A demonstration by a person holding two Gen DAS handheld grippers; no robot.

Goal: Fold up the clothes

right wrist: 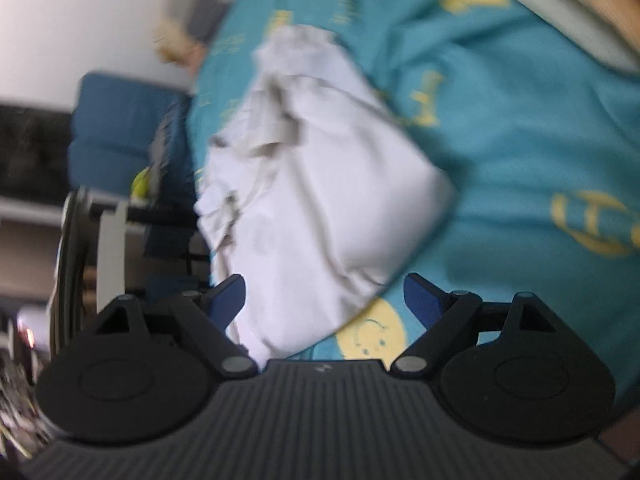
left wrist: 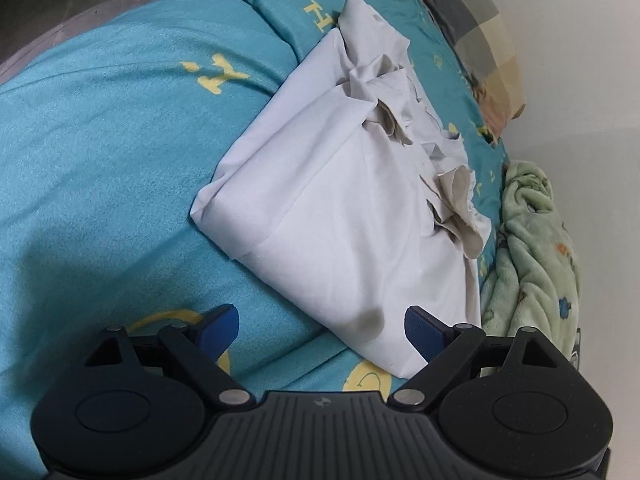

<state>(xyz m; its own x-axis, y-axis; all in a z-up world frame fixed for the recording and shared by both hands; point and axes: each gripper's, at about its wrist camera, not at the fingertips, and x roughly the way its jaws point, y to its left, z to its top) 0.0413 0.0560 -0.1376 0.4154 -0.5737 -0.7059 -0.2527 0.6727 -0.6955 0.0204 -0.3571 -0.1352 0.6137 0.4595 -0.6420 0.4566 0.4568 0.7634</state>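
Observation:
A white garment [left wrist: 344, 216] lies partly folded on the teal bedspread [left wrist: 100, 140], with a rumpled beige-grey part bunched along its far right side. My left gripper [left wrist: 322, 326] is open just above the garment's near corner, nothing between its blue pads [left wrist: 424, 330]. The right wrist view is blurred: the same white garment [right wrist: 320, 200] lies ahead, and my right gripper [right wrist: 324, 300] is open over its near end, holding nothing.
A checked pillow [left wrist: 476, 28] lies at the far end of the bed by the white wall. A green fleece blanket [left wrist: 532, 248] is bunched at the bed's right edge. Beyond the bed's left edge stand a blue seat [right wrist: 120, 128] and dark furniture [right wrist: 32, 152].

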